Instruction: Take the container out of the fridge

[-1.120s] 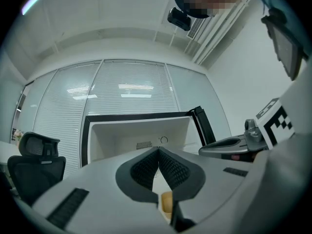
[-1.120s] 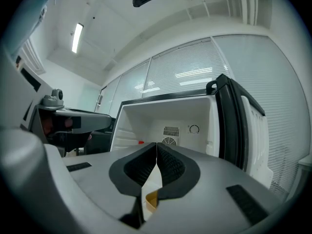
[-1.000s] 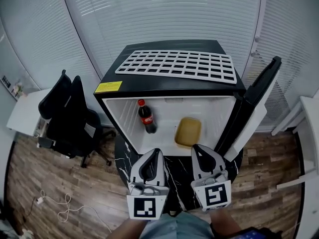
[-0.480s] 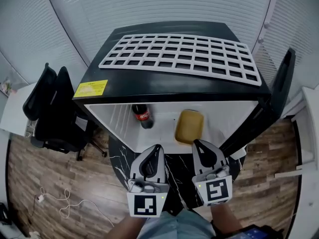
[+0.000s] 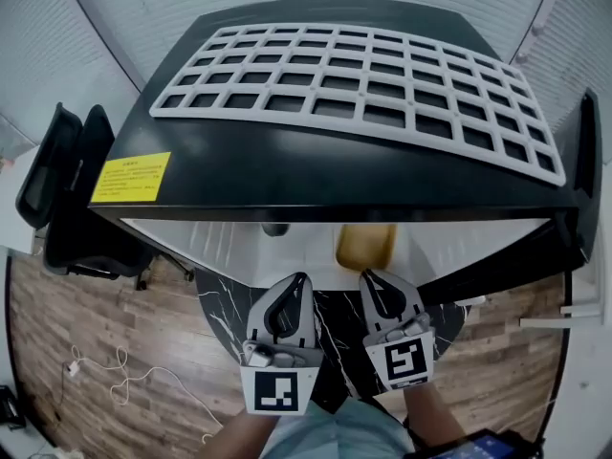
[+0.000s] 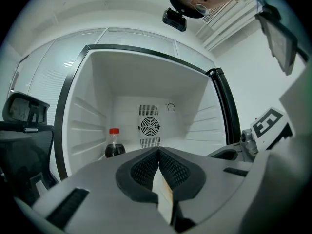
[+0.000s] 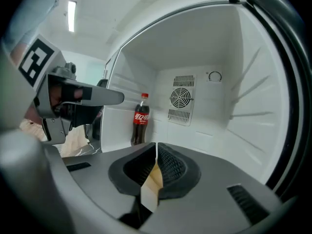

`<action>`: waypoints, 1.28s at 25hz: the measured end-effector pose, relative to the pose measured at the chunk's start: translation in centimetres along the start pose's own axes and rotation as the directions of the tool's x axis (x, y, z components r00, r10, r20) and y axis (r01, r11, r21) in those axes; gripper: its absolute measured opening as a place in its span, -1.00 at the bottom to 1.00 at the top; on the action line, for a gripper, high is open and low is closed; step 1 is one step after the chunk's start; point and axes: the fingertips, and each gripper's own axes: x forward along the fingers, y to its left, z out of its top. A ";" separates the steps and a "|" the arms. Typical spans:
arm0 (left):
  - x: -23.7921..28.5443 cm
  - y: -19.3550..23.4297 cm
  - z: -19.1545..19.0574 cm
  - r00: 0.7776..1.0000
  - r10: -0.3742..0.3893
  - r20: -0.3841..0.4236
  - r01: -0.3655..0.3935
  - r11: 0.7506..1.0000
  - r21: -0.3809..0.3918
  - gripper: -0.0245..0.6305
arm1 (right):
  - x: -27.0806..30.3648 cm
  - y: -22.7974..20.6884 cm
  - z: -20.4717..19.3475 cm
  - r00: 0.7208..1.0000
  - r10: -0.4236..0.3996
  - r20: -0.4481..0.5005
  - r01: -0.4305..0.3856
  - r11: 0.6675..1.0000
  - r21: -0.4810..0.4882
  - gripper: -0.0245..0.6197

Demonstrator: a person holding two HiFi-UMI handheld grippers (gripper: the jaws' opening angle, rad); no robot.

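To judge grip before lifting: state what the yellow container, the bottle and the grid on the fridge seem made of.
Container: likely plastic, matte mustard yellow, rounded moulded corners; only partly visible.
Bottle: probably clear plastic, glossy, dark drink showing through, red cap.
Grid: white, dull finish, flat bars; plastic or coated metal, cannot tell.

Bright, even light — the fridge (image 6: 146,82) interior glows white. A ceiling lamp (image 7: 72,9) glares upper left; fisheye bends every edge — the near foreground blurs.
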 end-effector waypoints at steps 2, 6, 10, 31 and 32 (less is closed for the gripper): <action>0.4 0.6 -1.0 1.000 0.002 -0.014 -0.003 1.000 -0.015 -0.88 | 1.0 0.5 -1.1 1.000 0.017 -0.017 -0.017 1.000 0.004 -0.84; 1.6 1.6 -2.6 0.999 0.017 -0.033 -0.018 0.999 -0.033 -0.88 | 2.9 0.7 -2.4 0.998 0.052 -0.041 -0.051 0.998 0.034 -0.83; 2.4 2.4 -3.5 0.999 0.031 -0.029 -0.032 0.999 -0.034 -0.88 | 4.6 1.0 -4.0 0.994 0.089 -0.070 -0.088 0.996 0.019 -0.77; 5.2 5.5 -7.4 0.993 0.069 -0.092 -0.073 0.996 -0.042 -0.88 | 10.3 1.8 -9.5 0.946 0.171 -0.274 -0.203 0.975 -0.091 -0.60; 5.3 5.5 -7.5 0.993 0.070 -0.094 -0.074 0.996 -0.040 -0.88 | 10.4 1.7 -9.6 0.944 0.174 -0.279 -0.208 0.973 -0.098 -0.60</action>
